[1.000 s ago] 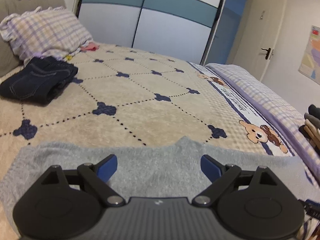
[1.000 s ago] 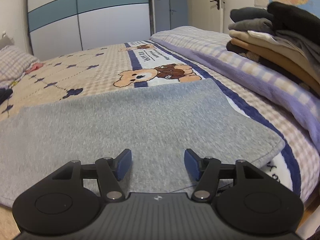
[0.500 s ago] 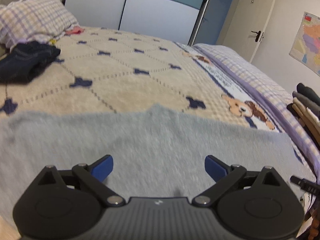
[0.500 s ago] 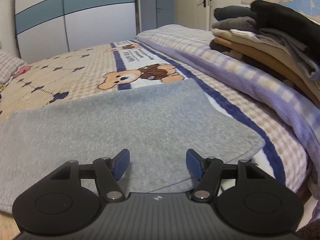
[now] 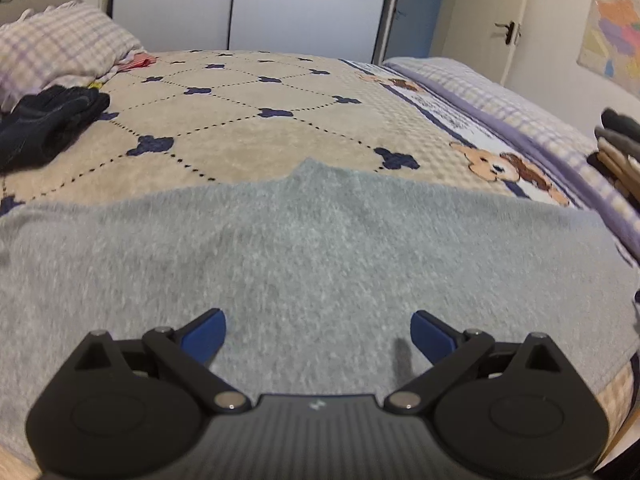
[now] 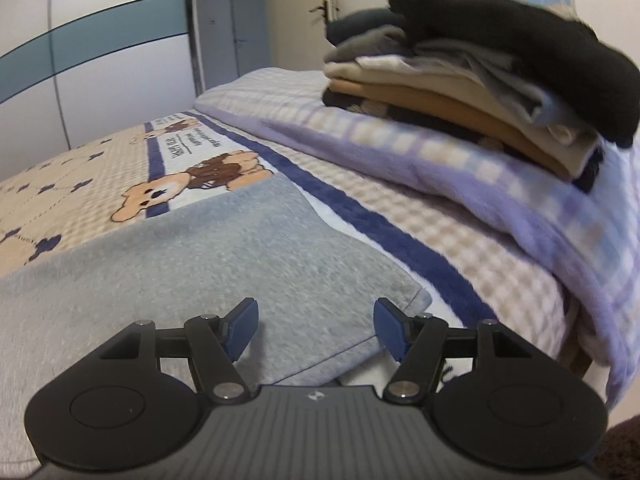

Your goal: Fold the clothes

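Left wrist view: here's what's on the bed, reading left to right.
Far left: a dark denim bundle (image 5: 48, 120), looks like jeans, sits by the checked pillow (image 5: 60, 48), well away from the action.
Middle: the grey fleecy garment (image 5: 312, 256) is spread flat on the beige bedspread (image 5: 240, 128), right across the near edge of the bed, with a small peak poking up on its far edge.
Left gripper (image 5: 318, 334): jaws wide apart, nothing between the blue pads, just hovering over the near part of the grey fabric.
Right wrist view, garment end: the garment's right-hand corner (image 6: 412, 300) lies just ahead of the right pad, and its near hem runs back under the gripper.
Right gripper (image 6: 316, 330): jaws open but not as wide as the left, pads not pinching anything; the fabric lies under them, not in them.
Far right: a stack of folded clothes (image 6: 460, 76) sits on the lilac checked blanket (image 6: 480, 200), so some of the pile looks done already.
How it'll handle: my guess is soft, floppy and light, a bit plush so the pads shouldn't slip, but it'll sag and drag if lifted by one point only.
Where to grab: I'd pinch the near hem at both ends, the right gripper at that corner, the left at the matching spot, then carry the edge over evenly.
Watch out: only catching the top layer, if it's doubled there. Can't tell from here.
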`<control>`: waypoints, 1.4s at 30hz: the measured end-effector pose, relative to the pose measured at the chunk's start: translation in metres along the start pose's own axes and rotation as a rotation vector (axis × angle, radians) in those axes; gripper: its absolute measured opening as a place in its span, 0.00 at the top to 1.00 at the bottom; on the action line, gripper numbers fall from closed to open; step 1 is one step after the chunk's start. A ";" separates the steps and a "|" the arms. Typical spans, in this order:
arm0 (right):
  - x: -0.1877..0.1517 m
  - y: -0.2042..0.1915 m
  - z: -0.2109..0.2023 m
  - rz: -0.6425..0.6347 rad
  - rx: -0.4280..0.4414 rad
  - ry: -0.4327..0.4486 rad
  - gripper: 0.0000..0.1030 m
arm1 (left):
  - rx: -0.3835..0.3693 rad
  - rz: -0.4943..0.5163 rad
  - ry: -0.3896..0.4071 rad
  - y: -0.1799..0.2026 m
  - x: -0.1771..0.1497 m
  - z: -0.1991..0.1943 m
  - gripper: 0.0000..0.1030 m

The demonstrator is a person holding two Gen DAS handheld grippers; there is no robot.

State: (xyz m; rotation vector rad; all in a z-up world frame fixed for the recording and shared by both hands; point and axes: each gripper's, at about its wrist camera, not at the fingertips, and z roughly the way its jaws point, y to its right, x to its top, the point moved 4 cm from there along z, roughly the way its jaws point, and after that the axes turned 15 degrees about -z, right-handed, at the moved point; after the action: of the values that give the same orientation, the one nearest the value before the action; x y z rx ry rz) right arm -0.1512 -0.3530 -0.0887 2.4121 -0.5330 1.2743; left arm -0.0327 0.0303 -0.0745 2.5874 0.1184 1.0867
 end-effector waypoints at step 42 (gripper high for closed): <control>-0.010 0.024 0.008 0.252 -0.009 -0.003 0.66 | -0.007 -0.009 -0.006 -0.004 0.000 0.002 0.00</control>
State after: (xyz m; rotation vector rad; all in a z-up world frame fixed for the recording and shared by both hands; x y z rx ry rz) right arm -0.1629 -0.3761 -0.0979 2.3970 -0.8639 1.3628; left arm -0.0308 0.0337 -0.0769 2.5812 0.1245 1.0747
